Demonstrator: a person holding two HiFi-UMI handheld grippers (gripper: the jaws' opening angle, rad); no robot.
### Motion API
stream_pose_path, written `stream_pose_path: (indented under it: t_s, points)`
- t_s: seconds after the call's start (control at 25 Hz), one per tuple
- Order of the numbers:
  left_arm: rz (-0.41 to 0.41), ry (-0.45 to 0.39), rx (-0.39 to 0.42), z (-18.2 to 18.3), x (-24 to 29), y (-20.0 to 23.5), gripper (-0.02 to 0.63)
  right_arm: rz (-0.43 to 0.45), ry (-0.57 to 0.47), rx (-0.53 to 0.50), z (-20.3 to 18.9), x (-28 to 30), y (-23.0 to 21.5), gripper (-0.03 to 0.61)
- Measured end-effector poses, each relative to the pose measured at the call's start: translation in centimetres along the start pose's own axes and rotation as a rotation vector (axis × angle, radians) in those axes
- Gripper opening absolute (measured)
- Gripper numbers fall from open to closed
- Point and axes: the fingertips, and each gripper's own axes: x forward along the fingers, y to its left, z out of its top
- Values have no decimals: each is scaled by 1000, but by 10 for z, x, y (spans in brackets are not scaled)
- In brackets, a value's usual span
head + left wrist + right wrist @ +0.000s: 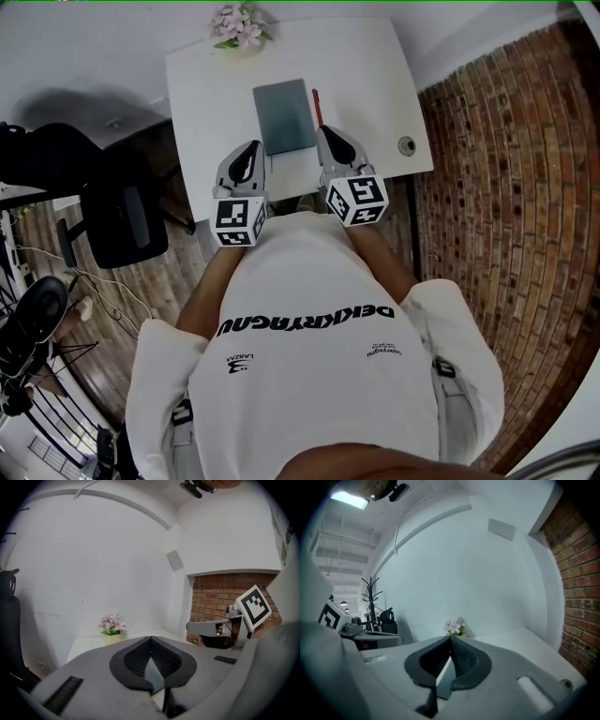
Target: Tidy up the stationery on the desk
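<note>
A grey notebook [284, 115] lies flat in the middle of the white desk [211, 89]. A red pen [317, 106] lies along its right edge. My left gripper [255, 145] hovers at the desk's near edge, just left of the notebook's near corner, jaws shut and empty. My right gripper [325, 131] is level with it, right of the notebook and just behind the pen's near end, also shut with nothing held. In the left gripper view the closed jaws [150, 639] point over the desk; in the right gripper view the closed jaws [451, 639] do the same.
A pot of pink flowers [240, 25] stands at the desk's far edge. A round cable grommet [406, 145] sits at the near right corner. A black office chair [117, 211] stands left of the desk, a brick wall [506, 178] to the right.
</note>
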Motion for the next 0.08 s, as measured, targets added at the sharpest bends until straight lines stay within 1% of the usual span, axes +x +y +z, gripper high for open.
stream_pose_path:
  t_s: [0.08]
  points:
    - [0,0,-1,0,0,1,-3,-2,0,-1,0,1,0,-3]
